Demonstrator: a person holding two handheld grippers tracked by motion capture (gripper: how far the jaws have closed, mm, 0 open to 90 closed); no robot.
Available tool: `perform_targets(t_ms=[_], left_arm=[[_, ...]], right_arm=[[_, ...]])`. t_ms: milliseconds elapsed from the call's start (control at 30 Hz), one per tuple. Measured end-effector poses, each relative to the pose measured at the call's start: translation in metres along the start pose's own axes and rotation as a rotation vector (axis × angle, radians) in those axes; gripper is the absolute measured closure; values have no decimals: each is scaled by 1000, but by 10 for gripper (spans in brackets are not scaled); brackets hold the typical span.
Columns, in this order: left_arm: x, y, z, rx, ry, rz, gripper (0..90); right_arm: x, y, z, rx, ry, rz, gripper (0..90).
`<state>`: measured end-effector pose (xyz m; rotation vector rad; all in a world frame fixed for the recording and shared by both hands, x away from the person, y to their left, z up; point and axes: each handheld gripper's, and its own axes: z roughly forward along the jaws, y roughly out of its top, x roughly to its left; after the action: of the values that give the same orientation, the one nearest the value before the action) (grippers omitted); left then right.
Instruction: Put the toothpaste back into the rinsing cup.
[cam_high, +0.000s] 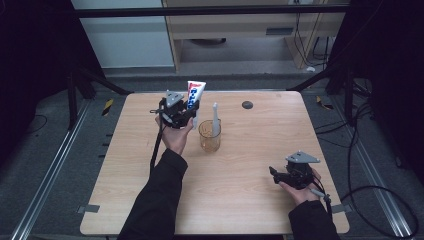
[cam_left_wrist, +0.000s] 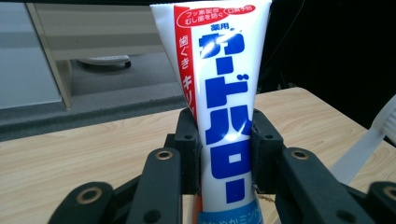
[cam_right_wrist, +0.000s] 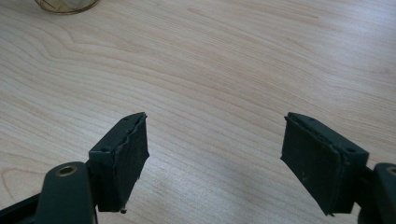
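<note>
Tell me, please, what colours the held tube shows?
White tube with blue lettering, red stripe; clearest in left gripper view.

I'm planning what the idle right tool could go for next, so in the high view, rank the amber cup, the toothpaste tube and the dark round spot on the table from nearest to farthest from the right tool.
From the right tool, low at the table's right:
1. Amber cup, mid-table to its upper left, with a white toothbrush standing in it.
2. Dark round spot, near the far edge.
3. Toothpaste tube, held upright in the left tool at far left.

Glossy plastic toothpaste tube (cam_left_wrist: 224, 116), wood-grain table (cam_high: 250, 170)

White toothpaste tube (cam_left_wrist: 219, 107), blue lettering
</note>
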<state>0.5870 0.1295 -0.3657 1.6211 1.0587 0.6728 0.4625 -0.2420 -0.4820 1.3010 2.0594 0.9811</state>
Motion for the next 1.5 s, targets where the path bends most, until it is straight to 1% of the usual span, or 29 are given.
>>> perform_targets(t_ms=[167,300,467,700,800,1000,1100,1200,1433,1500], left_arm=[[-6,0,7,-11,-5,10,689],[-10,-2,12,-14,-16,1,690],[-13,-6,18,-9,-24,4,690],[-18,-6,19,-47,-30,7,689],[-21,-7,20,-54,-31,15,689],[-23,-14,25,-54,-38,8,689],[-23,-18,28,-55,-36,11,688],[-24,-23,30,-60,-39,11,688],[-27,-27,34,-53,-45,22,688],[-27,-29,35,-53,-45,20,687]], right_arm=[[0,0,1,-2,-3,-10,226],[0,0,1,-4,-2,-14,226],[0,-1,1,-5,-3,-15,226],[0,-1,1,-5,-2,-15,226],[0,-1,1,-8,0,-20,226],[0,-1,1,-9,-4,-21,226],[0,-1,2,-9,-2,-28,227],[0,-1,2,-6,-1,-26,227],[1,-1,2,-4,0,-22,227],[1,-1,2,-2,0,-22,228]])
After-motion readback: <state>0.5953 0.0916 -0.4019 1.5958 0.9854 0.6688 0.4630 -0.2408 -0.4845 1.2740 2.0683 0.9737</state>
